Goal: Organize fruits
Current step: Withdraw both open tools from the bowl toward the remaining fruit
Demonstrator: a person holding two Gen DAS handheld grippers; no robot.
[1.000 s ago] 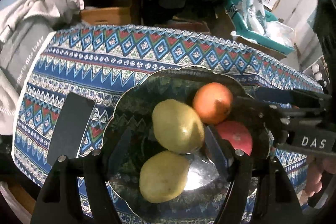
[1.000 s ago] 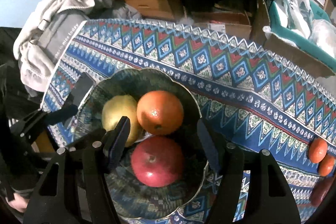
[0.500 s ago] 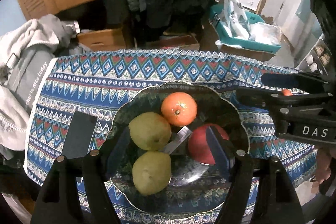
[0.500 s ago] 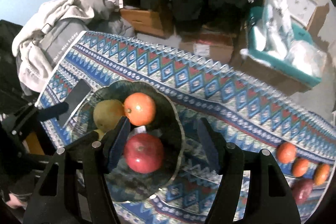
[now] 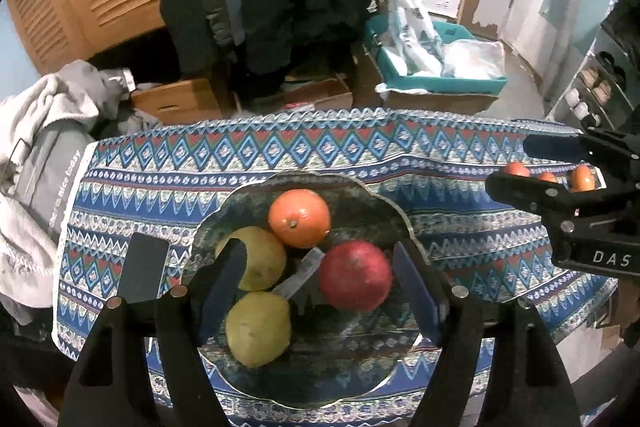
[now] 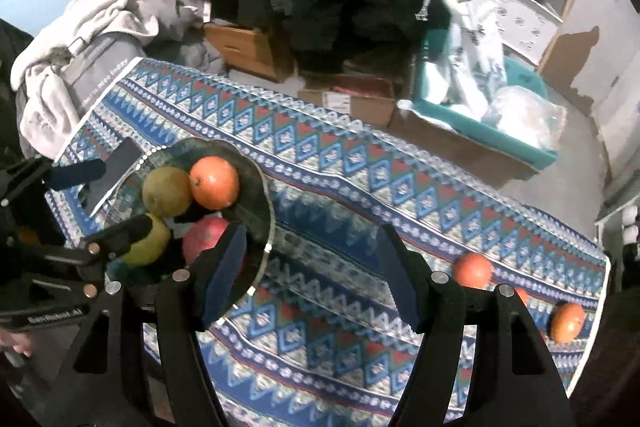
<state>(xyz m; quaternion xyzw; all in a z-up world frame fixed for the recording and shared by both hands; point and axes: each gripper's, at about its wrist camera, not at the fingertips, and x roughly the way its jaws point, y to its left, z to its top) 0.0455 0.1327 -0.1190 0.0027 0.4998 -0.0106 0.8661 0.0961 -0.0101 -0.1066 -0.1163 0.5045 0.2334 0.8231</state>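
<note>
A dark glass bowl [image 5: 360,183] on the patterned tablecloth [image 5: 360,143] holds an orange [image 5: 299,218], a red apple [image 5: 355,275] and two yellow-green pears [image 5: 264,263] [image 5: 258,329]. My left gripper [image 5: 316,259] hangs open above the bowl with nothing between its pads. My right gripper [image 6: 310,233] is open and empty over bare cloth just right of the bowl [image 6: 268,211]. Three small orange fruits [image 6: 472,270] [image 6: 522,295] [image 6: 568,323] lie loose on the cloth at the far right.
A flat black slab [image 5: 142,267] lies left of the bowl. Grey clothes [image 5: 36,147] are heaped off the table's left end. Beyond the far edge stand cardboard boxes [image 5: 180,103] and a teal crate [image 5: 440,79] with white bags.
Both grippers have risen and drawn back from the bowl. The right one has shifted to the right, off the apple and over bare cloth, and the loose fruits have come into its view.
</note>
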